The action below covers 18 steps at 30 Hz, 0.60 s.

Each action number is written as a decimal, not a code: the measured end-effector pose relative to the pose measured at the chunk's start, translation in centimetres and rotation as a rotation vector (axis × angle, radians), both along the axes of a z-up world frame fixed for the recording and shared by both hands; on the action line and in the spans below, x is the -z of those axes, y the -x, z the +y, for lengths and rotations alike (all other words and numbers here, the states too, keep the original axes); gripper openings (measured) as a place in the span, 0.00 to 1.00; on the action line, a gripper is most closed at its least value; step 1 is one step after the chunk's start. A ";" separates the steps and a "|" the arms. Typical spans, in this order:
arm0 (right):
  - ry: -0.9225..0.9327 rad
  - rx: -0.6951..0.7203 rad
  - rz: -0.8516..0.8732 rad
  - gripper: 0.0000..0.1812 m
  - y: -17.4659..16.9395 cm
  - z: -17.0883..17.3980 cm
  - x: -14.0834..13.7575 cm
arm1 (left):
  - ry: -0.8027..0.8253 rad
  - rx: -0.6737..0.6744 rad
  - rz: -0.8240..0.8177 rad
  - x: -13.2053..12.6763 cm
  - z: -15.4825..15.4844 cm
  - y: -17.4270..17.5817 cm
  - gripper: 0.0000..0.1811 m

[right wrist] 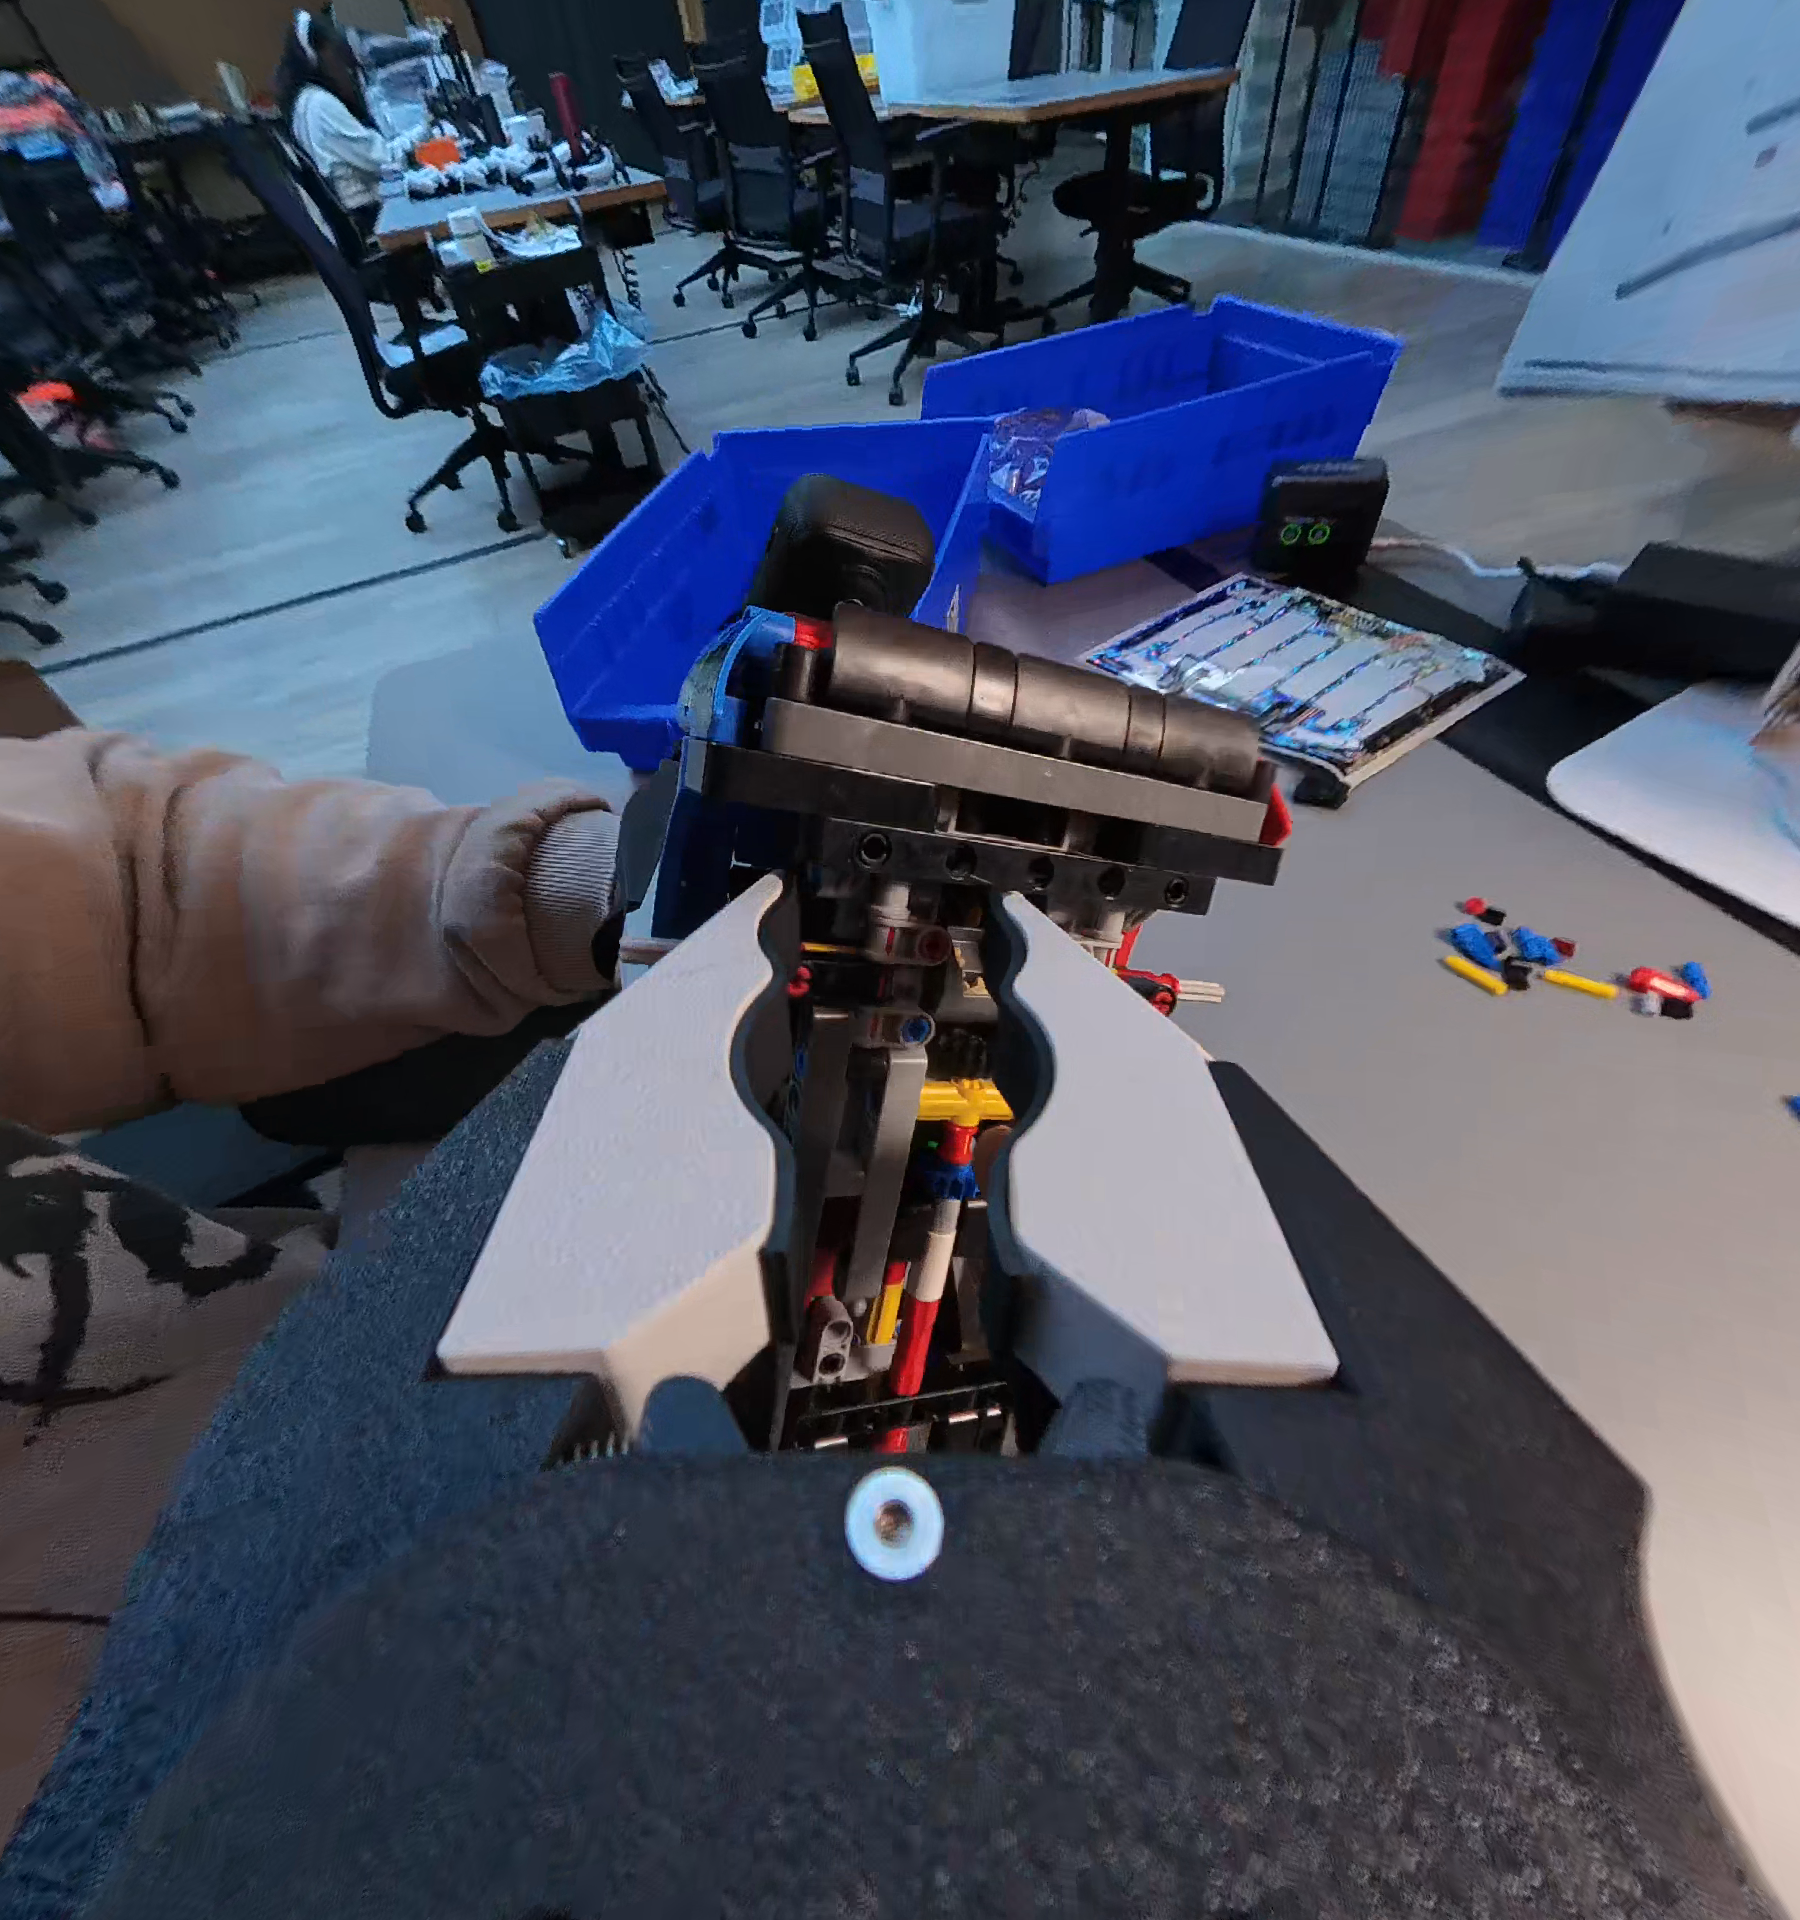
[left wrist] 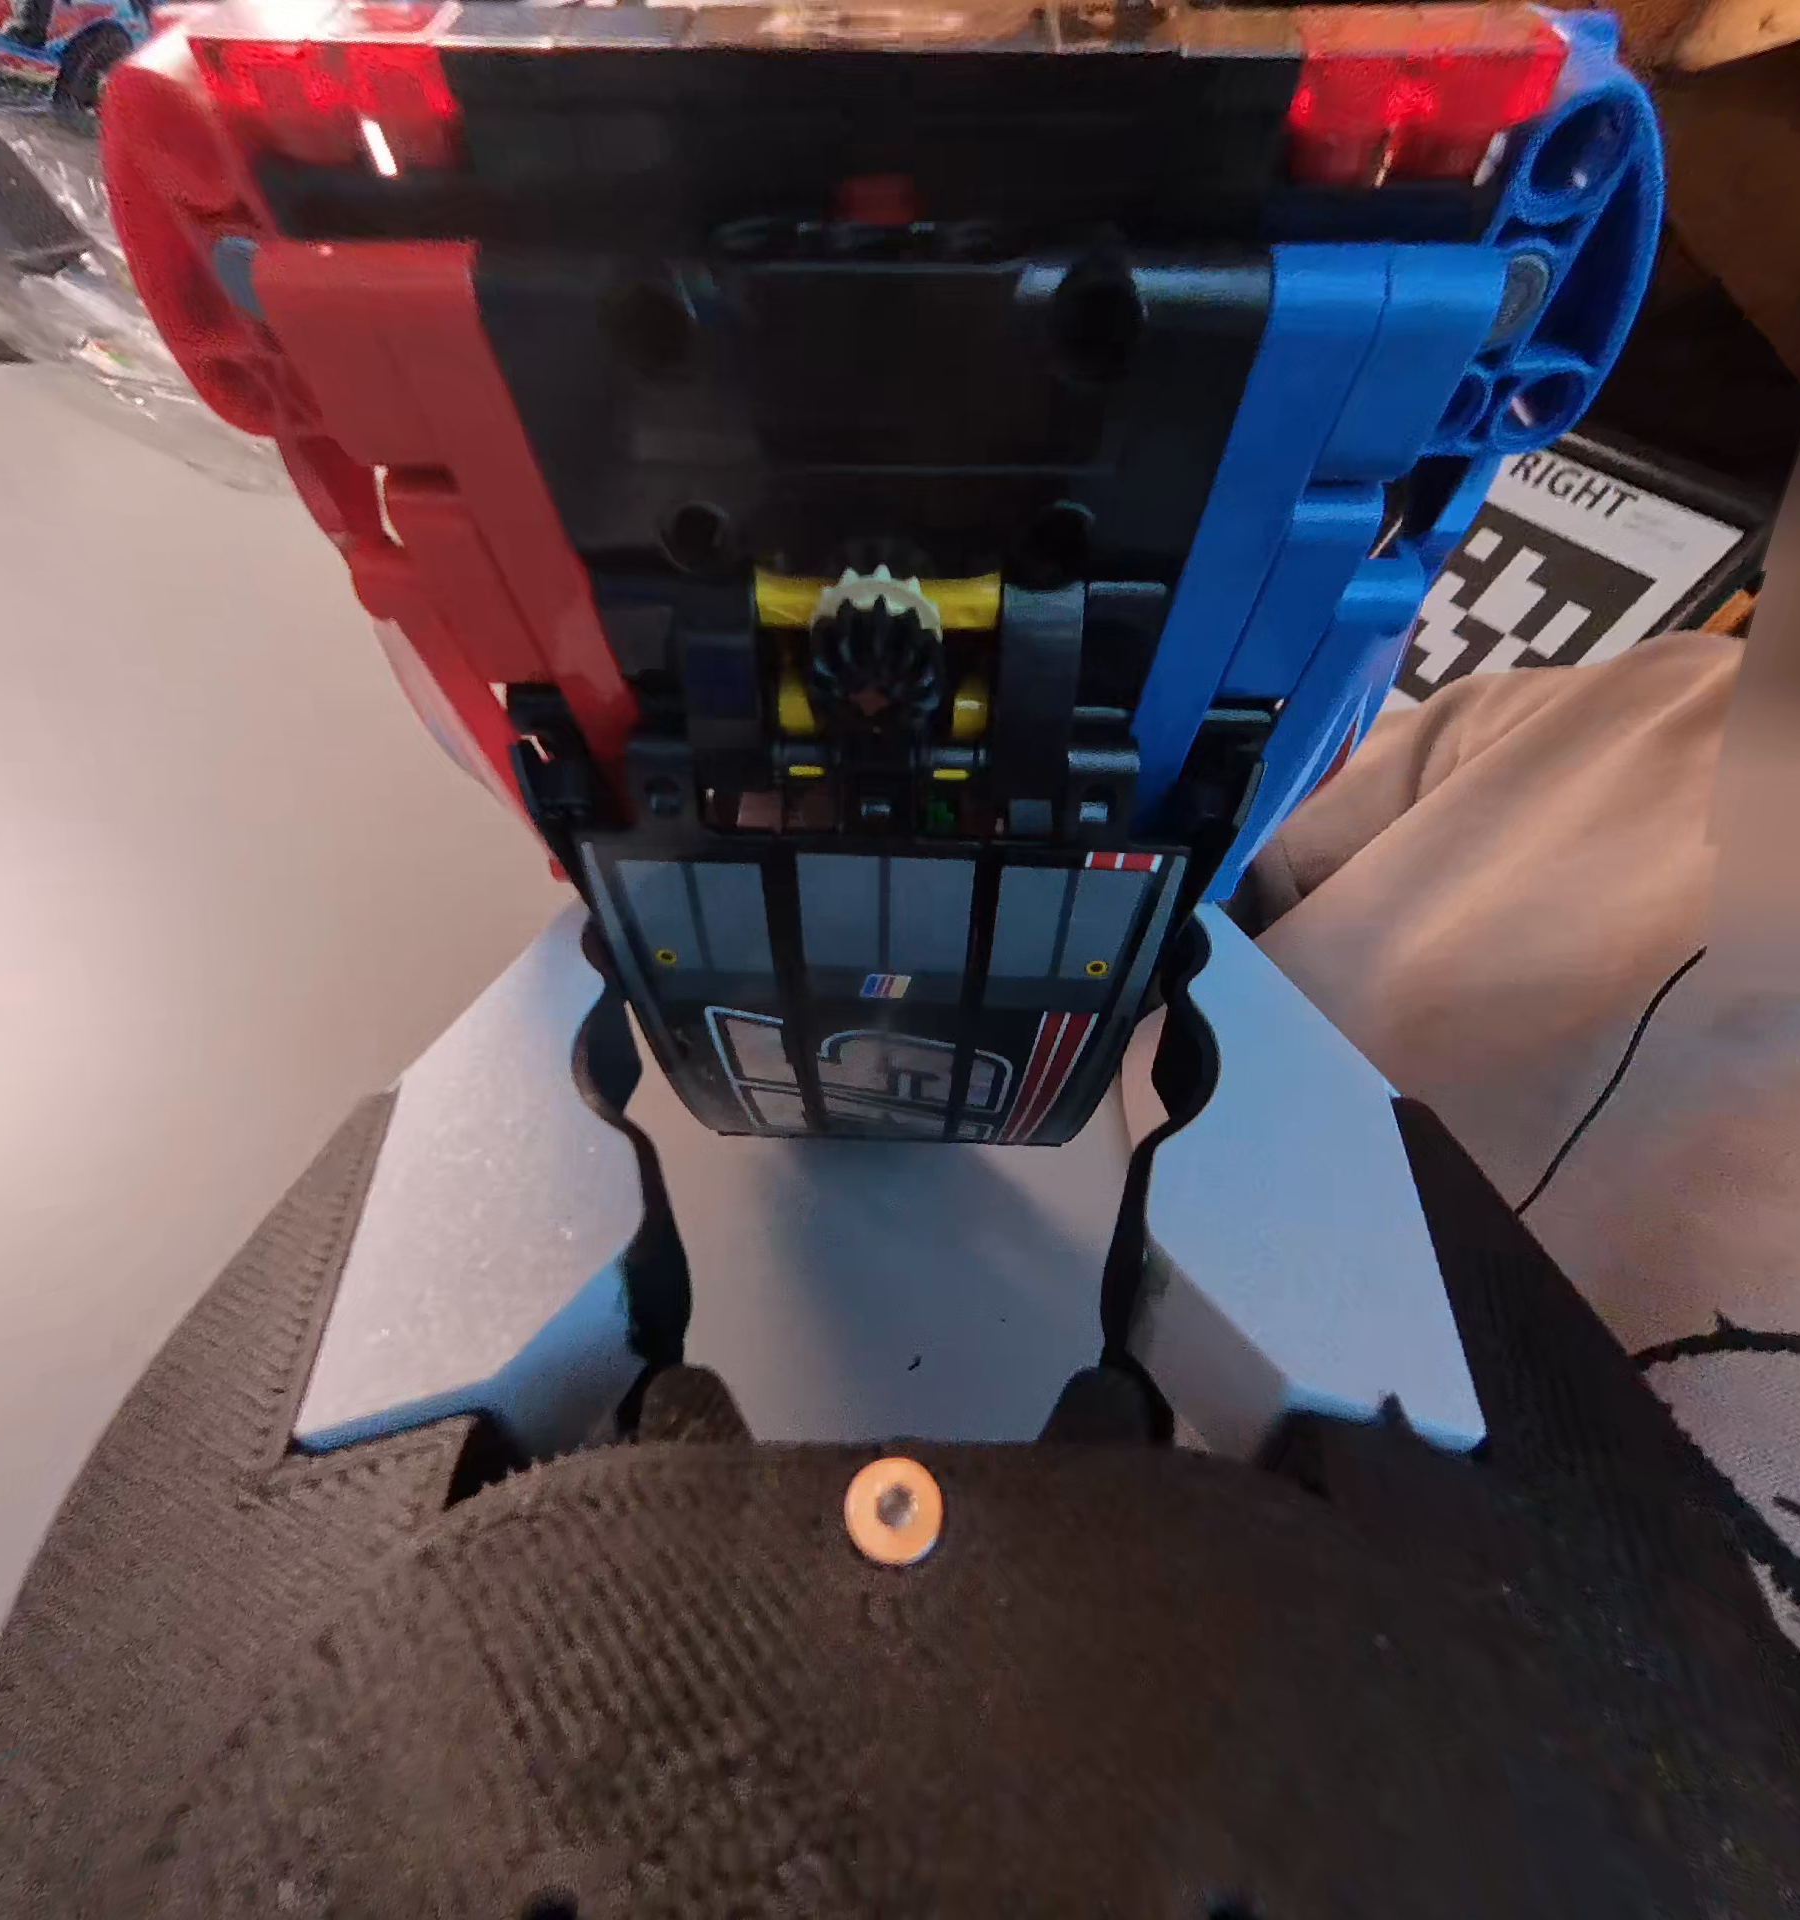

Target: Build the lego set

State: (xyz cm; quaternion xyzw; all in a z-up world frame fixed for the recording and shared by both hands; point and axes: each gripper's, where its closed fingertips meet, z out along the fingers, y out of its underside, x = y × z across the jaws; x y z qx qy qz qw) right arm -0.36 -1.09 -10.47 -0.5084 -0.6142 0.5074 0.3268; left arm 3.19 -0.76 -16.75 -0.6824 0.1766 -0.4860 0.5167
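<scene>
My left claw (left wrist: pixel 891 1039) clamps the dark roof end of the lego car (left wrist: pixel 875 436), filling the frame's top. My right claw (right wrist: pixel 891 935) grips its underside. The body looks mostly built; loose pieces (right wrist: pixel 1561 966) at the right wait.

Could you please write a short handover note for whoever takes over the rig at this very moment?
Left gripper: shut on the lego car, at its stickered black end.
Right gripper: shut on the same car's mechanical core.
The car is lifted off the table.
Done: red and blue side panels are on.
Left: loose pieces lie on the table to the right; the booklet lies beside the blue bins.
</scene>
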 end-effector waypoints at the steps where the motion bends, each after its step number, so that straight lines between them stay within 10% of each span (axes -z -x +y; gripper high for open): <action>1: 0.070 -0.003 -0.022 0.18 0.1 0.6 0.0 | 0.037 -0.001 -0.035 -0.1 0.3 0.0 0.56; 18: 0.515 -0.173 -0.150 0.18 0.8 2.9 -0.9 | 0.303 0.090 -0.515 -2.3 1.1 -0.5 0.55</action>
